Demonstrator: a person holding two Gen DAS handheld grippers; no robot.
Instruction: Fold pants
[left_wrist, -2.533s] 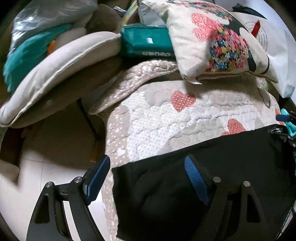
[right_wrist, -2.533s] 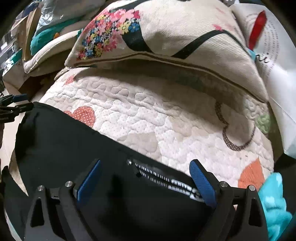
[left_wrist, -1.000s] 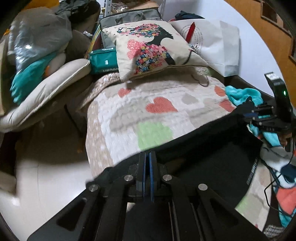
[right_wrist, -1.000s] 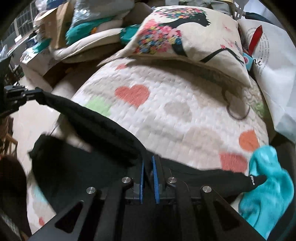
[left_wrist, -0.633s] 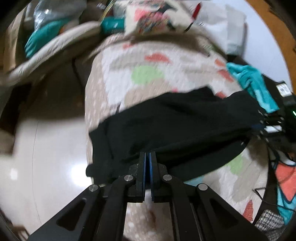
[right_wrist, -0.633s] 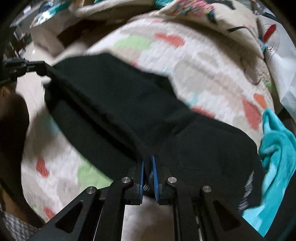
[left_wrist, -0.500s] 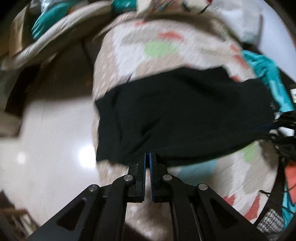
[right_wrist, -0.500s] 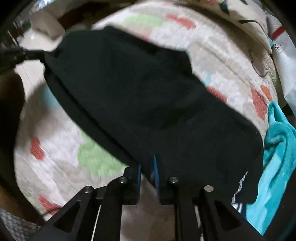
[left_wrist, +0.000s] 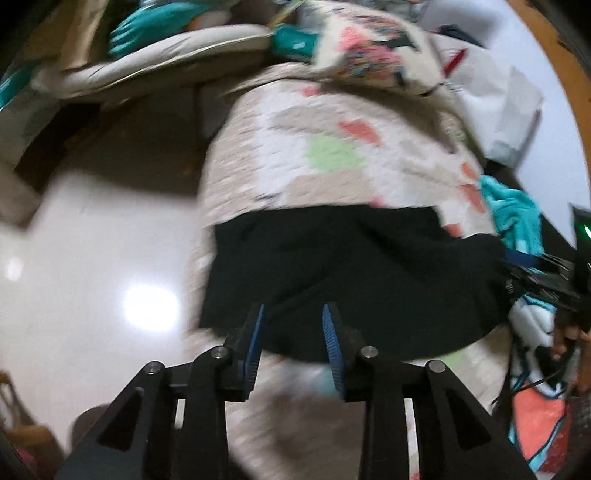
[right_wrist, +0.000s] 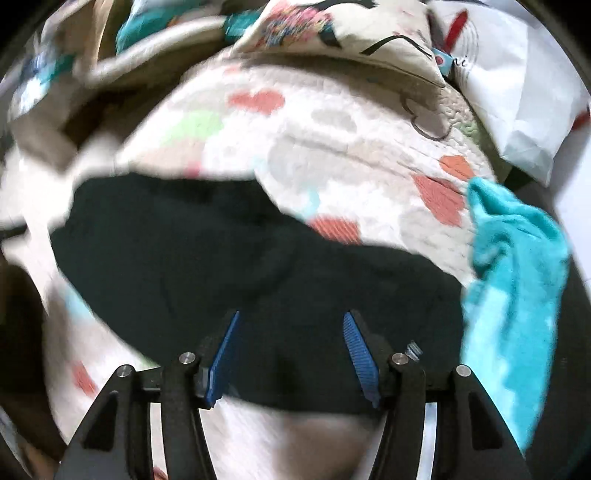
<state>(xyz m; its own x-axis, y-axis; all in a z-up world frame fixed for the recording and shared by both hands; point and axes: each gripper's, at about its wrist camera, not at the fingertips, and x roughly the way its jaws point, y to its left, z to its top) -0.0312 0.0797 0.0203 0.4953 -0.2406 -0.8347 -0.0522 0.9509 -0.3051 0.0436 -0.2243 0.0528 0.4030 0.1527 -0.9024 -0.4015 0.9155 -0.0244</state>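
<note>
One pair of black pants (left_wrist: 354, 266), folded over, lying on quilt (left_wrist: 295, 155)

I see bed under quilted cover (left_wrist: 332, 122) with heart patches in red, green, beige. Black pants (left_wrist: 351, 266) lie flat across near part of cover, spread wide, one edge at bed's left side above pale glossy floor (left_wrist: 92, 258). Turquoise towel (right_wrist: 517, 295) bunched at right side of bed, touching pants' edge. Flower-print pillow (right_wrist: 343, 29) rests at far end of cover. White bag (right_wrist: 517, 92) beside pillow, far right.
</note>
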